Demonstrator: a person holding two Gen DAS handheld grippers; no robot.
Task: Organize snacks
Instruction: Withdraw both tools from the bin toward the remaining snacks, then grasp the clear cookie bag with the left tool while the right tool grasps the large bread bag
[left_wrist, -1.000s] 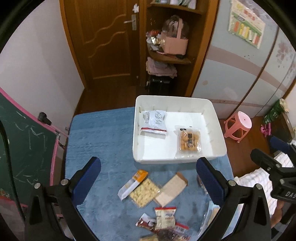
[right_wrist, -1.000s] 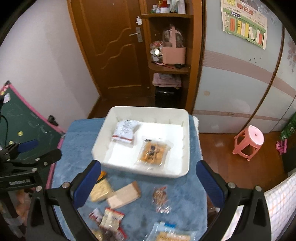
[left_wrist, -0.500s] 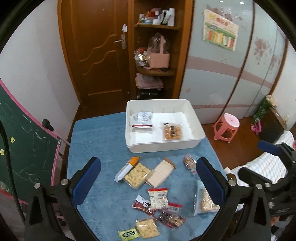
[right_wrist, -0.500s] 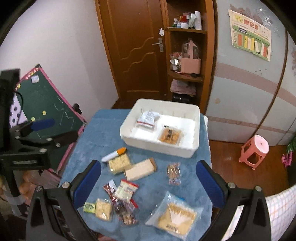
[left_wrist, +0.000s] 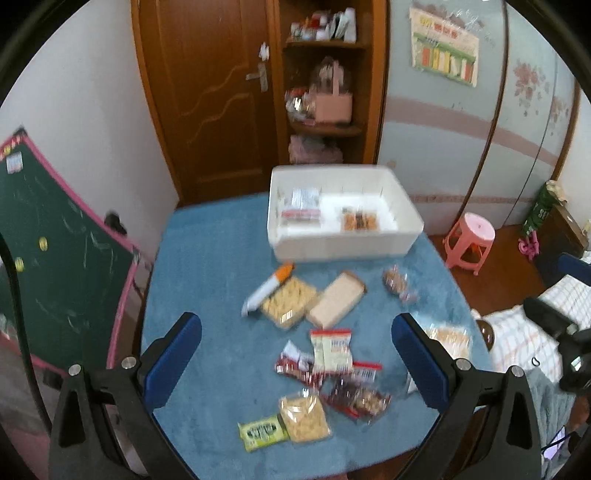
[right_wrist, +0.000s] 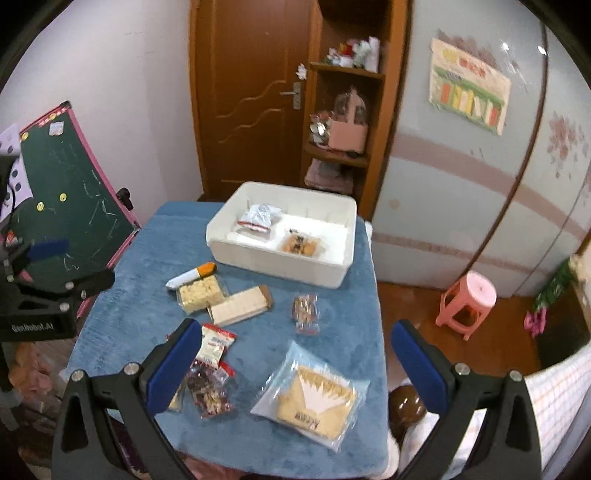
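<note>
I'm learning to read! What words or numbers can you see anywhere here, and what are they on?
"GenRobot.AI": white letters on the black body of the left gripper, seen from the right wrist view.
Wall poster: too blurred to read.
Green packet: print too blurred.
Big biscuit bag: dark print along its edge, too small to read.
Red-and-white packet: blurred.
Packets in the white bin: unreadable.

Looked like a lived-in room in somebody's home, not a lab.

There was a wooden door (left_wrist: 210, 92) with a corner shelf (left_wrist: 325, 74) full of odds and ends beside it, pale sliding wardrobe panels (right_wrist: 461, 177) carrying a kids' chart poster (right_wrist: 469, 92), a little pink plastic stool (right_wrist: 467, 295) on the wood floor, a green chalkboard (right_wrist: 70, 192) with a pink frame, and a fuzzy blue cloth over the worktop (left_wrist: 207, 266).
</note>
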